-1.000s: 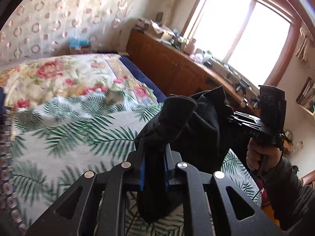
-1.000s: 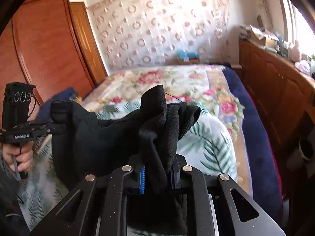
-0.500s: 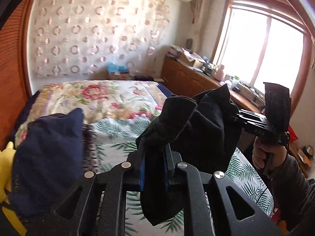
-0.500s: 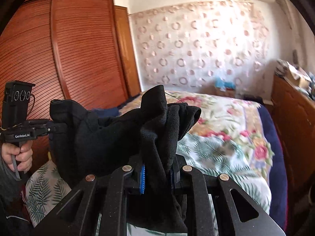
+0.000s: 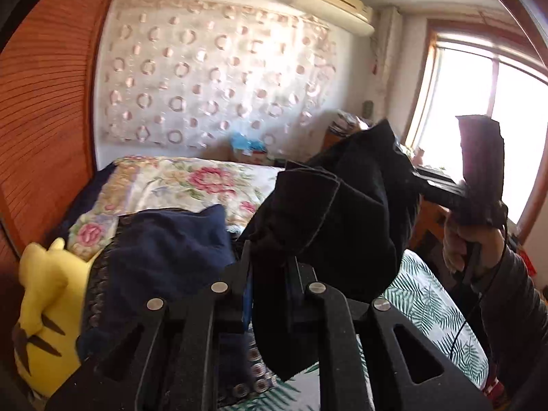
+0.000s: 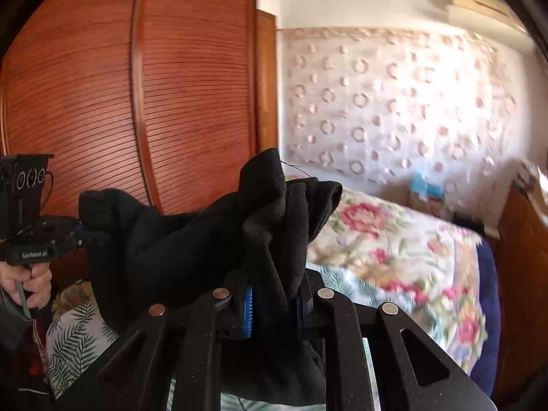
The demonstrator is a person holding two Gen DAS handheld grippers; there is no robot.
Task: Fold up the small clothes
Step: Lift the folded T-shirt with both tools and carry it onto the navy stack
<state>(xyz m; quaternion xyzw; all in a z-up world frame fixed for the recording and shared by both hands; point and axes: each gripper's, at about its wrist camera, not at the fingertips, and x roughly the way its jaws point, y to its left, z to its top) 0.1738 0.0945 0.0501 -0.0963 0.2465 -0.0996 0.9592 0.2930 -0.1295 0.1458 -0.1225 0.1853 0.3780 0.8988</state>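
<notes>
A small black garment (image 5: 335,212) hangs in the air above the bed, stretched between both grippers. My left gripper (image 5: 270,294) is shut on one bunched end of it, the cloth pinched between the blue pads. My right gripper (image 6: 274,301) is shut on the other end of the black garment (image 6: 191,239), folds spilling over the fingers. In the left wrist view the right gripper (image 5: 414,174) comes in from the right, held by a hand (image 5: 462,246). The right wrist view shows the left gripper (image 6: 85,236) at the left edge, with the cloth sagging between the two.
A bed with a floral quilt (image 5: 191,185) and a palm-leaf sheet (image 5: 431,308) lies below. A navy cloth pile (image 5: 164,253) and a yellow plush toy (image 5: 44,308) sit at its left. A red-brown slatted wardrobe (image 6: 137,102) stands beside the bed; a window (image 5: 479,120) is at the right.
Both grippers have swung left and risen with the black garment still held. The window and dresser have slid out of view; the wardrobe, navy pile and yellow toy have come in.
</notes>
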